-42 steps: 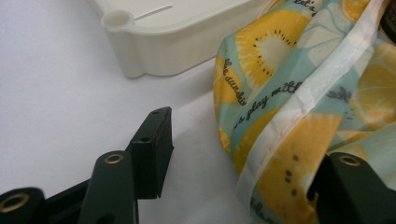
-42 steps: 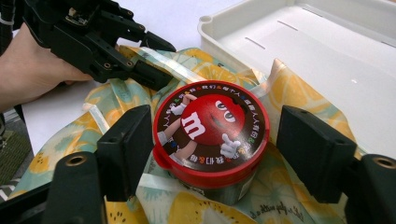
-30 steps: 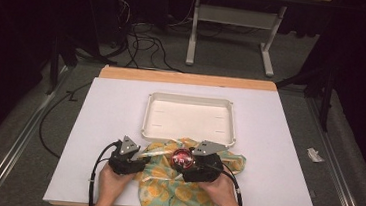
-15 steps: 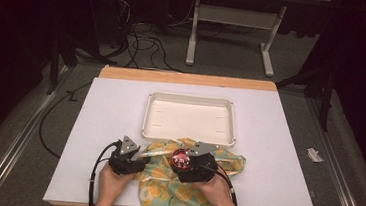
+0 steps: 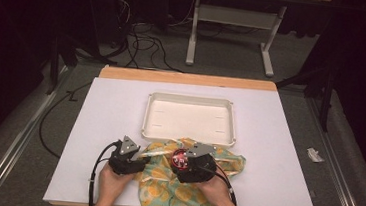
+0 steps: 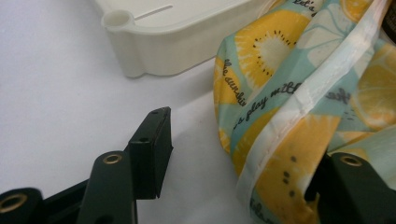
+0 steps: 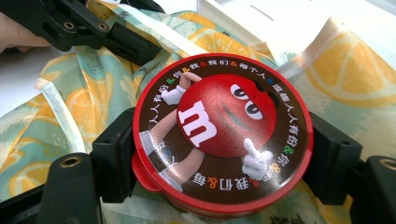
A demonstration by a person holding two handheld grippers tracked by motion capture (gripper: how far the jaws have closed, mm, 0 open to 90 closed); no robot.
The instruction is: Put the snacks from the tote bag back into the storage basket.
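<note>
At the near edge of the white table [image 5: 93, 125], your two hands come in from below, each holding a black gripper over a crumpled cloth bag [image 5: 172, 197] printed with orange and lemon slices on pale blue. The bag lies at the table's near middle, spilling past the near edge, its far end resting against the near wall of the tray. Your right gripper [image 7: 224, 154] has its jaws pressed on either side of a round red tin [image 7: 222, 135], lid up, showing a red cartoon candy figure ringed with small lettering; you hold the tin just above the bag, near its middle. To the left, your left gripper [image 6: 243, 154] stands with its jaws wide apart: one jaw sits over bare table, the other lies behind a fold of the bag's hemmed edge, and the fabric hangs between them without being pinched. In the high view the left gripper [image 5: 138, 163] meets the bag's left side. Just beyond the bag, a shallow white tray [image 5: 153, 108] sits at the table's centre. Farther off, cables [image 5: 141, 41] trail across the grey floor.
</note>
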